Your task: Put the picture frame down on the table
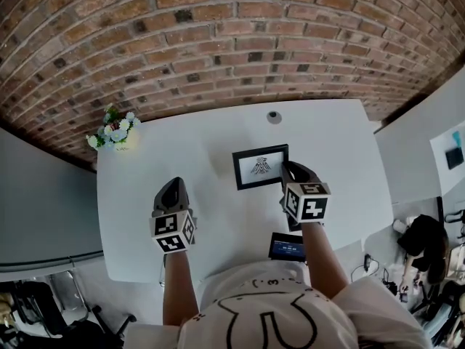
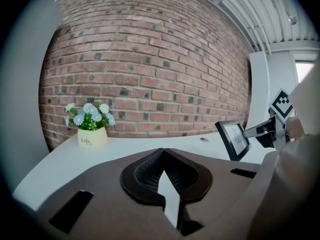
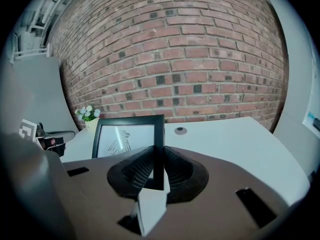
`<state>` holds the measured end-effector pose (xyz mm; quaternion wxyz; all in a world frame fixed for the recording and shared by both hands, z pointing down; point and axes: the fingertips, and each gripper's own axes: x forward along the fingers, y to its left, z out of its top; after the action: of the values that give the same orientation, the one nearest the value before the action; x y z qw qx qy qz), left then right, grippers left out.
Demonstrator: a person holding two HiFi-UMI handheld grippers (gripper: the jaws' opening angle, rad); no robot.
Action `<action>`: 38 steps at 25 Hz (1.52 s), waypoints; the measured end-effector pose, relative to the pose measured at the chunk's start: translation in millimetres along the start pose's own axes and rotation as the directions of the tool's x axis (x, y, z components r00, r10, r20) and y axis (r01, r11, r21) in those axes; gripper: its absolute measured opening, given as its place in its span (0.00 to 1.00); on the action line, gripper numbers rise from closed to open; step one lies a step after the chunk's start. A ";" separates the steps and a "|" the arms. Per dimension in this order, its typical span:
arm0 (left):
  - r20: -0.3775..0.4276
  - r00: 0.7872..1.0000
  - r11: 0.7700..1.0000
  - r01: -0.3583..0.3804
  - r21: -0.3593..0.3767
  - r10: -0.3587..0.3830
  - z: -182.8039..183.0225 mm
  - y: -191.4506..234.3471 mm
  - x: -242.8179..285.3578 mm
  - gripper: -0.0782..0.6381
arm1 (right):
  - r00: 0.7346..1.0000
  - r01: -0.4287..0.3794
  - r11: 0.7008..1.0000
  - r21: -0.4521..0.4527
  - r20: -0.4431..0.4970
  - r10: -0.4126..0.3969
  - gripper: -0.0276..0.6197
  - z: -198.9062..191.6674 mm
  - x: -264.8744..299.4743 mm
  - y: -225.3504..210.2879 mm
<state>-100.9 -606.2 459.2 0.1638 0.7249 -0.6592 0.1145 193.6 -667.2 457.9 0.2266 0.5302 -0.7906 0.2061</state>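
Observation:
A black picture frame [image 1: 260, 166] with a white print of a bird-like figure stands nearly upright over the middle of the white table [image 1: 211, 140]. My right gripper [image 1: 288, 167] is shut on its right edge; in the right gripper view the frame's [image 3: 127, 139] side bar sits pinched between the pads [image 3: 158, 151]. Whether the frame's lower edge touches the table I cannot tell. My left gripper [image 1: 173, 187] hovers to the left of the frame, apart from it, its jaws shut [image 2: 163, 151] with nothing between them. From the left gripper view the frame [image 2: 234, 139] shows at the right.
A cream pot of blue and white flowers [image 1: 115, 131] stands at the table's far left corner. A round grommet [image 1: 273, 117] sits near the far edge, by the brick wall. A dark tablet-like device [image 1: 288, 246] lies at the near edge. Another white table [image 1: 414, 144] stands to the right.

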 end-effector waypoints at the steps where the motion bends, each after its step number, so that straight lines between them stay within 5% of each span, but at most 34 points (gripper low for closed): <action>1: -0.012 1.000 1.000 0.000 -0.001 0.000 -3.5 -0.4 3.1 0.12 | 1.000 -0.001 1.000 0.002 -0.009 0.001 0.14 -1.7 3.4 -2.0; 38: -0.240 0.970 0.996 0.008 -0.094 -0.030 -70.8 6.5 51.4 0.12 | 0.924 0.021 0.993 0.113 -0.383 0.024 0.14 -87.6 69.5 -19.9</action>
<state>-98.5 -626.5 544.6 0.2773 0.7036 -0.6319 0.1696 201.1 -676.4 570.9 0.3456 0.4913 -0.7183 0.3511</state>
